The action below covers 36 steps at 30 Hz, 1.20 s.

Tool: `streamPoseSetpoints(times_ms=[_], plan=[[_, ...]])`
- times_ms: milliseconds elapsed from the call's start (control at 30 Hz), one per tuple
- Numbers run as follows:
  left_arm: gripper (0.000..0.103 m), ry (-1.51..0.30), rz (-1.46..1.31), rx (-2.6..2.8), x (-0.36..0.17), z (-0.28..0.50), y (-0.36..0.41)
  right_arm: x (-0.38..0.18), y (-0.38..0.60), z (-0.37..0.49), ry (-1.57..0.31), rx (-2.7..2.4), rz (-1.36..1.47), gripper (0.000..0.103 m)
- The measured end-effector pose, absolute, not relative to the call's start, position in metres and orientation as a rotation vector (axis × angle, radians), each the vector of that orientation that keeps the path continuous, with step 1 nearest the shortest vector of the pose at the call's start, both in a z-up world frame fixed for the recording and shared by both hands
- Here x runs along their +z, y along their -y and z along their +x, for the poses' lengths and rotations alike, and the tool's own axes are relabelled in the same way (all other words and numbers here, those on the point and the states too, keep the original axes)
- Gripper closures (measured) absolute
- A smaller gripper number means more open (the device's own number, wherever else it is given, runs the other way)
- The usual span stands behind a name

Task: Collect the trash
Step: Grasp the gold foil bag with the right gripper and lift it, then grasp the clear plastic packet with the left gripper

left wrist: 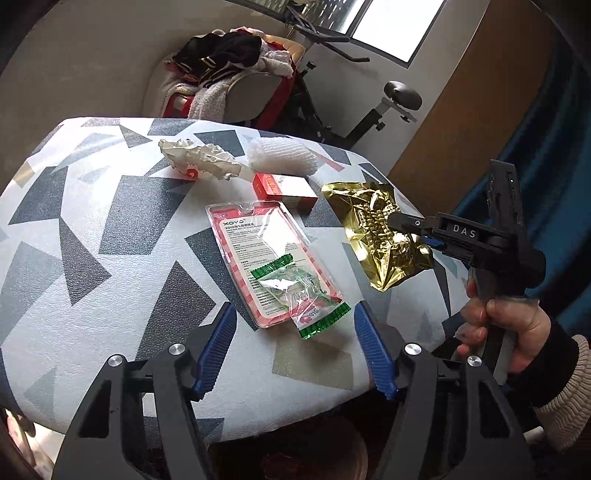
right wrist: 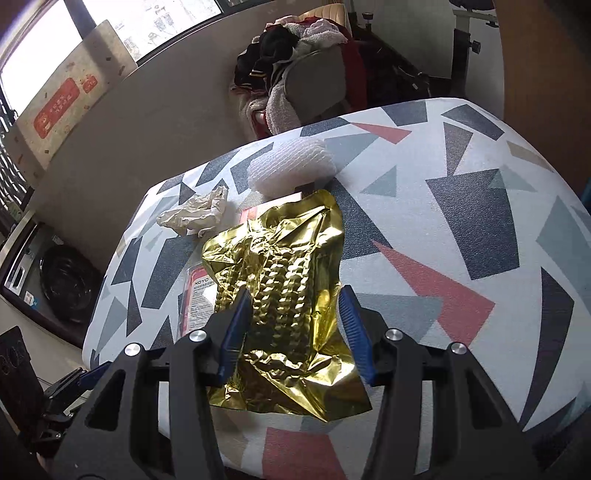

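While the gold foil bag (right wrist: 284,295) hangs crinkled and shiny between the fingers of the right gripper (right wrist: 291,328), lifted just clear of the worktop (right wrist: 461,229) near its right edge, the blue pads press on its two sides and hold it. Its surface is embossed with rows of small bumps, and one corner droops below the fingers.

The rest of the trash lies toward the middle of the worktop: a pink blister card (left wrist: 269,258) with a clear green-striped wrapper (left wrist: 310,299) lying over its near end, a red carton (left wrist: 284,190) just behind it, a white foam net sleeve (left wrist: 280,155) by the far edge, and a crumpled white paper (left wrist: 199,162) to the left of the sleeve.

The left gripper (left wrist: 295,347) hovers over the near edge with its fingers partly apart and nothing between them; the green-striped wrapper sits just ahead of them. A hand (left wrist: 506,328) in a dark sleeve with a knitted cuff grips the right tool's handle off the right edge.

The worktop carries a cloth printed with grey, black and salmon shards. Its left half and right half are bare. Beyond the far edge stand a chair heaped with clothes (left wrist: 221,74), an exercise bike (left wrist: 369,107), a pale wall and a bright window (left wrist: 399,26).
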<state>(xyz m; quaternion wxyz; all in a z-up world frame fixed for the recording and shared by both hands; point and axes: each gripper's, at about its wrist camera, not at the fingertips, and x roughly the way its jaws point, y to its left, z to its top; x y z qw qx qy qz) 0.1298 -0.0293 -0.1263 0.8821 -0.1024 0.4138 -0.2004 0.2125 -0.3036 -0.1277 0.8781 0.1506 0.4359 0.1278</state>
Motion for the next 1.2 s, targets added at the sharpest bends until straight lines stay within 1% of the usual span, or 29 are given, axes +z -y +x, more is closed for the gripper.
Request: streamPoseSetpoints(times_ms=[300,567,633,667,700,933,1200], plan=[[0.039,-0.892,-0.173,-0.42,-0.12,0.136,0.056,-0.125,0.336,0.193,-0.864,0.276,0.304,0.052],[0.039,-0.971,-0.257,-0.414,-0.129,0.15,0.071,-0.118,0.347,0.176,-0.81,0.287,0.282,0.052],[0.042,-0.986,-0.298,-0.43,-0.134,0.155,0.071,-0.118,0.354,0.173,-0.802,0.288,0.301,0.052],[0.048,-0.993,-0.311,-0.431,-0.136,0.157,0.072,-0.118,0.357,0.172,-0.8,0.285,0.305,0.052],[0.048,-0.999,-0.319,-0.423,-0.138,0.16,0.074,-0.119,0.359,0.172,-0.8,0.282,0.306,0.052],[0.051,-1.051,-0.344,-0.295,-0.157,0.18,0.074,-0.126,0.375,0.17,-0.803,0.267,0.337,0.052],[0.051,-1.077,-0.226,-0.228,-0.177,0.203,0.091,-0.13,0.378,0.171,-0.813,0.264,0.342,0.052]])
